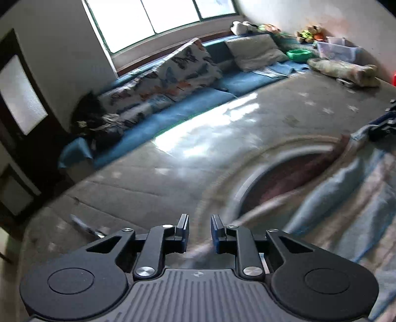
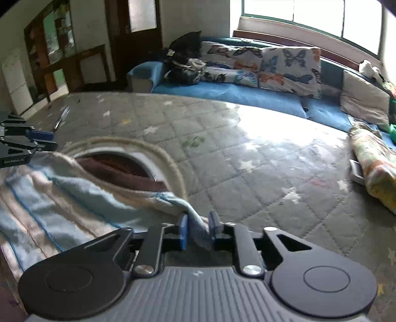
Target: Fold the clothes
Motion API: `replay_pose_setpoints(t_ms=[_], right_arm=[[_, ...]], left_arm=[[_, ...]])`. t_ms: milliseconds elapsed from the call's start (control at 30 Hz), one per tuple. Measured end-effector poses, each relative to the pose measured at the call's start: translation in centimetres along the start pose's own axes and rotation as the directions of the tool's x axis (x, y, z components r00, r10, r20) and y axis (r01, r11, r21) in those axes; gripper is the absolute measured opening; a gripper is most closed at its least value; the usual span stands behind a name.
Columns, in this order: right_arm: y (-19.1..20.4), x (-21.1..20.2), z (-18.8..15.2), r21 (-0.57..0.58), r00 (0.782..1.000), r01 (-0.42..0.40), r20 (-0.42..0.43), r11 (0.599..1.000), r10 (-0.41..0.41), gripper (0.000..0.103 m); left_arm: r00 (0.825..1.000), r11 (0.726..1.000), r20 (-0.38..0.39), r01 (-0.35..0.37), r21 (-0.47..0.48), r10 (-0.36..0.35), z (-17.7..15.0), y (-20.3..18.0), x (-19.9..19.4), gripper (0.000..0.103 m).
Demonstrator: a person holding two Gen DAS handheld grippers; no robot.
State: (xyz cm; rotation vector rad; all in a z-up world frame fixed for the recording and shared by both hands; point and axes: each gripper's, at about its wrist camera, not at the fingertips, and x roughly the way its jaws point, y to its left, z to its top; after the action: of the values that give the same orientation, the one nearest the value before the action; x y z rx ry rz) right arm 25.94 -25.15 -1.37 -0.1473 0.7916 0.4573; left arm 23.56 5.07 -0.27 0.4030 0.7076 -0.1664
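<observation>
Clothing, a striped blue and beige garment (image 2: 61,198), lies spread on a quilted grey mattress (image 2: 247,161), draped over a round basket (image 2: 128,161) holding dark red fabric. A blue couch (image 2: 235,95) with butterfly cushions (image 2: 289,69) runs behind. The right tool (image 2: 198,229) is clamped on a garment corner. The left tool (image 1: 200,231) shows a small gap between its fingers, blurred cloth beneath; whether it grips is unclear. Only the left view shows a clear storage bin (image 1: 339,49).

A: Left wrist view? Low, close over the quilted mat (image 1: 173,158), facing the blue sofa (image 1: 188,109) and window (image 1: 158,14).
B: Right wrist view likewise, looking from further right. Both share mat, sofa, butterfly cushions (image 2: 289,67), striped cloth (image 2: 74,198).
</observation>
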Motion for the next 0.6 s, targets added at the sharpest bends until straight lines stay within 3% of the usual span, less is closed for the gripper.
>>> replay_pose_setpoints(t_ms=[167, 300, 433, 600], right_arm=[[-0.6, -1.9, 0.4, 0.036, 0.999, 0.008, 0.051, 0.999, -0.010, 0.020], [1.0, -1.7, 0.7, 0.007, 0.998, -0.061, 0.030, 0.998, 0.061, 0.019], [2.5, 0.9, 0.8, 0.005, 0.995, -0.093, -0.023, 0.996, 0.093, 0.019], [2.6, 3.5, 0.5, 0.042, 0.994, -0.083, -0.066, 0.996, 0.086, 0.018]], left_arm=[[0.999, 0.995, 0.045, -0.020, -0.099, 0.025, 0.8, 2.5, -2.8, 0.021], [0.993, 0.989, 0.072, 0.102, -0.104, -0.095, 1.2, 0.4, -5.0, 0.022], [0.983, 0.981, 0.017, 0.184, -0.053, -0.184, 1.5, -2.8, -4.6, 0.023], [0.986, 0.988, -0.087, 0.134, -0.073, -0.140, 0.6, -3.0, -1.8, 0.022]])
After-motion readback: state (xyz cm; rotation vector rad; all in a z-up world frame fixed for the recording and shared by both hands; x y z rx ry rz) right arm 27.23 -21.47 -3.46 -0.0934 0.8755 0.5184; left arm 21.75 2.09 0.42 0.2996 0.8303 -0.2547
